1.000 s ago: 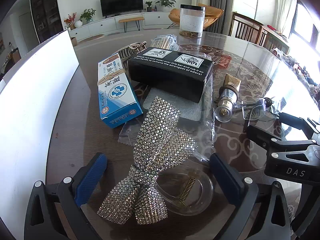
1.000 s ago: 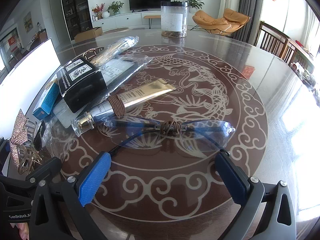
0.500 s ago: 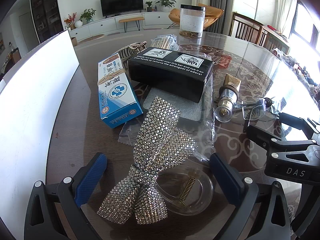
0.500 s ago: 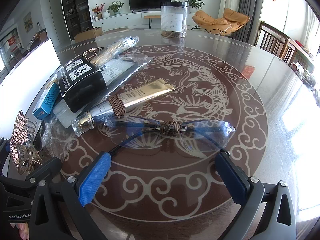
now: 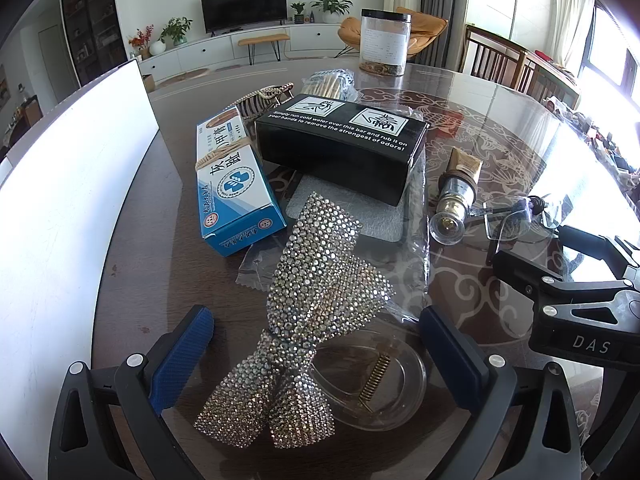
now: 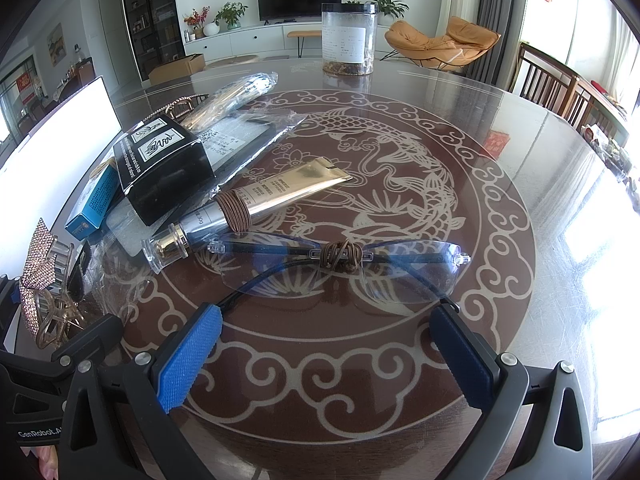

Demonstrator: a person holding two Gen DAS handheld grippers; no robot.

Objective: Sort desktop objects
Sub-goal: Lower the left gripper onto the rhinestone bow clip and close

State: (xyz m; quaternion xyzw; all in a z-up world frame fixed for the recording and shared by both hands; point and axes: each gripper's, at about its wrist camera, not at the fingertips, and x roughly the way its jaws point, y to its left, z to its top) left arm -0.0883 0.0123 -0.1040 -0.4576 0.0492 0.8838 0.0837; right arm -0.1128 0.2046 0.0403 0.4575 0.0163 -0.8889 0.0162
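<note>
A rhinestone bow hair clip (image 5: 316, 304) lies on the glass table between the fingers of my open left gripper (image 5: 316, 344), untouched by the pads. Behind it lie a blue-and-white box (image 5: 232, 184) and a black box (image 5: 340, 148). A gold cream tube (image 6: 264, 200) with a brown hair tie around it lies right of the black box. Rimless glasses (image 6: 340, 264), a brown hair tie wound on their bridge, rest just ahead of my open right gripper (image 6: 324, 344), whose fingers hold nothing. The right gripper's body (image 5: 576, 300) shows at the right of the left wrist view.
A white board (image 5: 60, 200) stands along the table's left edge. A clear jar (image 6: 348, 40) stands at the far side. Plastic bags (image 6: 240, 136) and a striped item (image 5: 260, 100) lie behind the boxes. Wooden chairs (image 6: 552, 84) stand at the right.
</note>
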